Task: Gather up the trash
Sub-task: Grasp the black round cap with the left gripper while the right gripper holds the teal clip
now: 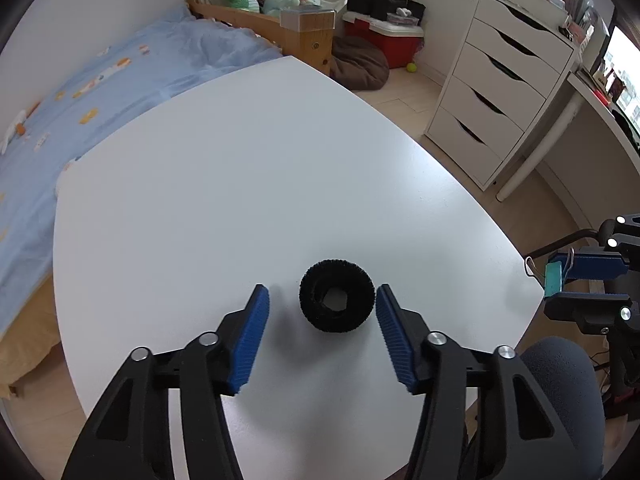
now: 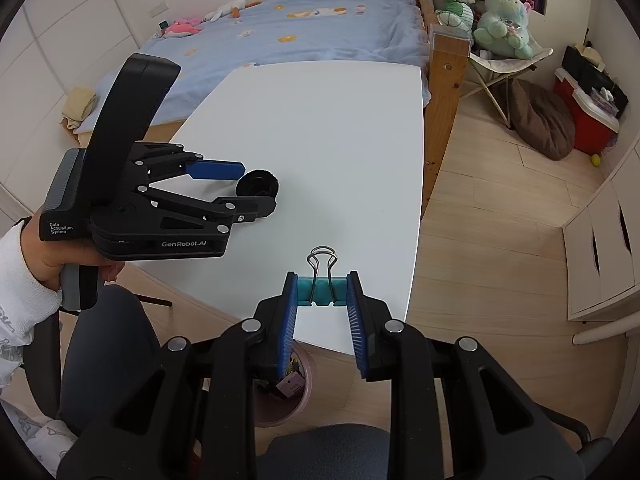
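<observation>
The left gripper (image 1: 322, 300) stands released around the soft, light black fuzzy ring (image 1: 337, 300), best pinched at three and nine o'clock, while the right gripper (image 2: 322, 290) clenches a teal binder clip (image 2: 322, 289).

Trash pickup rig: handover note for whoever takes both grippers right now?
Left gripper: open, fingers on either side of the black fuzzy ring on the white table. In the left wrist view one finger is at its edge, the other apart; not gripped yet.
Right gripper: shut on the teal binder clip, held over the table's near edge.
Pink bin: on the floor below the right gripper, some items already in it.
Done: clip picked up.
Left: drop the clip in the bin, close on the ring, bin it too.
</observation>
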{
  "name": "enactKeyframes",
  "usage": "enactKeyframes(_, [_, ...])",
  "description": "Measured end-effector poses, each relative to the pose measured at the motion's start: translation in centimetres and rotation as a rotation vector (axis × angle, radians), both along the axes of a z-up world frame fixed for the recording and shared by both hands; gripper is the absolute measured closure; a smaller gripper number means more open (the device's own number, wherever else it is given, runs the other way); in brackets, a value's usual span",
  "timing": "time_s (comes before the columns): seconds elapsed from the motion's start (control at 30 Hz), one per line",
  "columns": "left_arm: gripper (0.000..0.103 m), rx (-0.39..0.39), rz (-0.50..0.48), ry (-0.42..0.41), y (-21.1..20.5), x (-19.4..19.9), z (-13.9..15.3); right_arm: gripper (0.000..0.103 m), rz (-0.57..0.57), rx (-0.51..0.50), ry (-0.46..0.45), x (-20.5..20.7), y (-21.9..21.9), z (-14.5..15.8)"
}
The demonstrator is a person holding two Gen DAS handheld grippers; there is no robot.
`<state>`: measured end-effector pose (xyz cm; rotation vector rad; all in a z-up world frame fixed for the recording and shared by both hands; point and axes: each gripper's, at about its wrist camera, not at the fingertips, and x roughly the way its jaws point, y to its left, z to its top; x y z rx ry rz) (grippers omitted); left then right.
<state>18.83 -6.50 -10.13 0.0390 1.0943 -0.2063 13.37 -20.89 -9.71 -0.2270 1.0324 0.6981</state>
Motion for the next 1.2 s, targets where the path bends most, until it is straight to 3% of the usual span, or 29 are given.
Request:
enactKeyframes(0.17, [0.072,-0.007,-0.012,-0.004,0.0,-0.1,-0.1,0.079,0.002,0.009,-0.001,0.0,0.2,0.0])
enactKeyframes(0.27, [0.075,-0.01,-0.016,-0.006,0.0,-0.4,0.0,0.079,0.004,0.019,-0.003,-0.2,0.1,0.0])
enactKeyframes(0.53, [0.075,-0.014,-0.012,-0.039,0.4,-2.1,1.4,0.079,0.013,0.035,-0.017,-0.9,0.3,0.3])
enactKeyframes(0.77, [0.075,-0.02,-0.015,-0.095,0.5,-5.2,4.5,0.079,0.031,0.055,-0.055,-2.3,0.6,1.9])
enactKeyframes(1.2, [0.075,-0.034,0.012,-0.207,1.5,-13.9,8.9,0.079,0.091,0.093,-0.119,-6.8,1.1,5.1])
